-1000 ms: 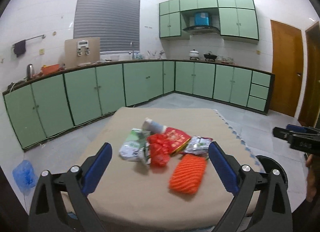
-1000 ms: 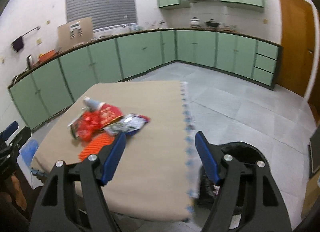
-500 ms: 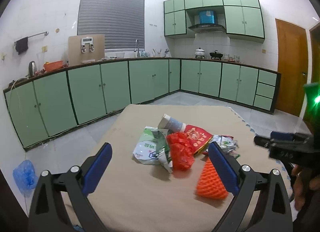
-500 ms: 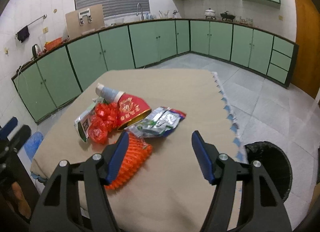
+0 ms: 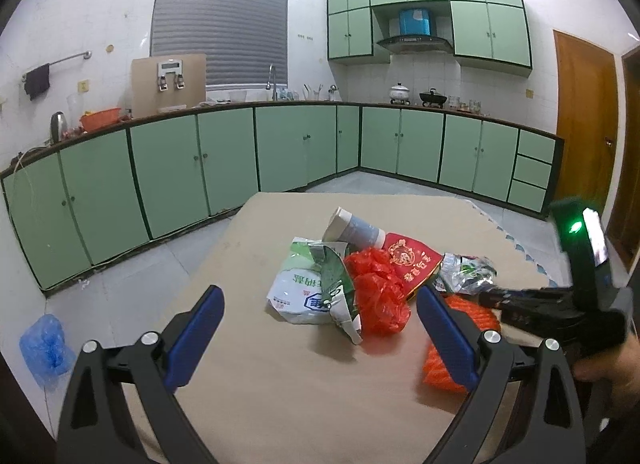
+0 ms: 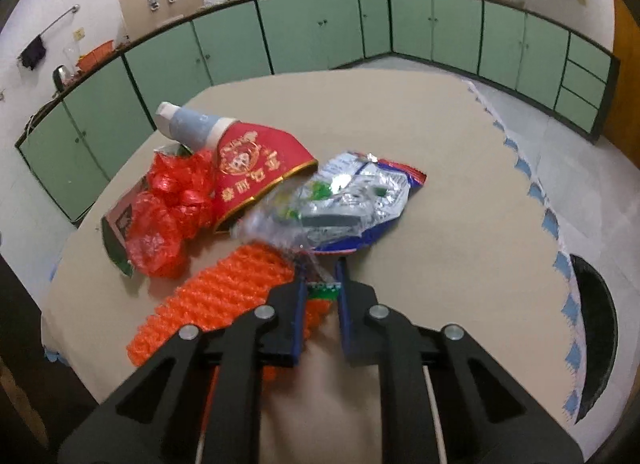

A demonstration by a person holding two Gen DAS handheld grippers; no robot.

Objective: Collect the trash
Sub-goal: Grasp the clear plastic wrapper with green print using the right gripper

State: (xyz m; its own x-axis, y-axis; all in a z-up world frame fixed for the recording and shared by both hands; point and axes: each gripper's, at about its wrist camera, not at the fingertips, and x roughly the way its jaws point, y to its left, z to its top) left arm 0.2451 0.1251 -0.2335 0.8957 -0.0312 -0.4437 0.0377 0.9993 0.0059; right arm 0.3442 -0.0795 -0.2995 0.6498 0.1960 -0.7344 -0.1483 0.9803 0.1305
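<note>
A small heap of trash lies toward the far left part of the tan tabletop (image 6: 440,192): one silvery foil wrapper (image 6: 352,200), one red paper cup with gold print (image 6: 256,168), one crumpled red plastic bag (image 6: 168,216), one orange foam net sleeve (image 6: 216,296), one pale blue-and-white cup (image 6: 192,128) lying on its side, and one green-and-white pouch (image 5: 308,284). In the right wrist view the pouch is almost wholly hidden under the red bag, only a dark green edge showing; in the left wrist view it lies open to sight at the front of the heap. The right gripper (image 6: 322,284) reaches down at the near edge of the foil wrapper, and its jaws are closing with a crinkled corner of the wrapper between them; motion blur makes it hard to tell whether the pads already press on it. The near end of the net sleeve is covered by that gripper's body. The left gripper (image 5: 320,328) hangs over the near tabletop with its jaws spread wide and nothing between them, its right finger covering part of the net sleeve. At the tabletop's right edge one black-lined bin (image 6: 596,328) stands on the floor, cut off by the cloth's fringe.
</note>
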